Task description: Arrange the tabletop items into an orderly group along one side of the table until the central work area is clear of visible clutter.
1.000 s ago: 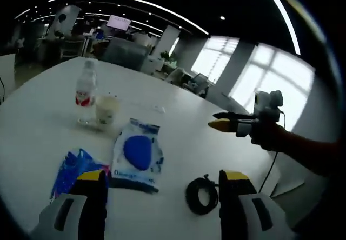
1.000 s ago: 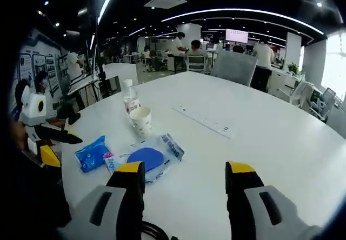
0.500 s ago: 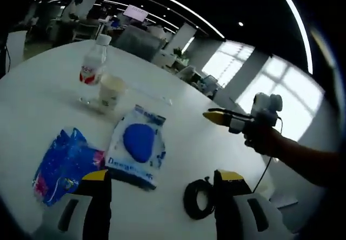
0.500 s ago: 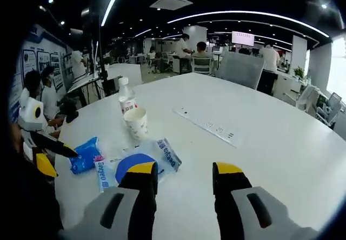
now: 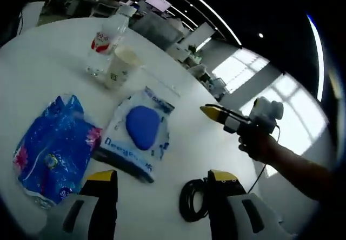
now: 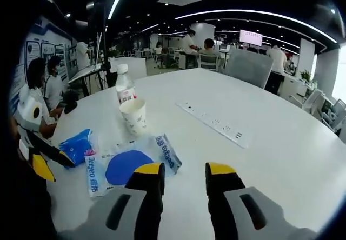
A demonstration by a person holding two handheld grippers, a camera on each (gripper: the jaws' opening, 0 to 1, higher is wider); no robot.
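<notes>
On the white surface (image 5: 48, 72), left to right, lie a blue packet (image 5: 51, 148), a clear bag (image 5: 139, 133) below the bottle (image 5: 106, 40) and paper cup (image 5: 122, 66), then a black cable coil (image 5: 193, 199). The left gripper (image 5: 160, 181) hovers with fingers apart, empty. The right gripper (image 6: 184, 172) has fingers nearly closed on nothing.

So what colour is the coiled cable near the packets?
Black; the coiled cable shows best in the left gripper view.

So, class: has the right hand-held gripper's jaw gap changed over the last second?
Yes. The right hand-held gripper has narrowed its jaws, closing in beside the clear blue-disc packet.
</notes>
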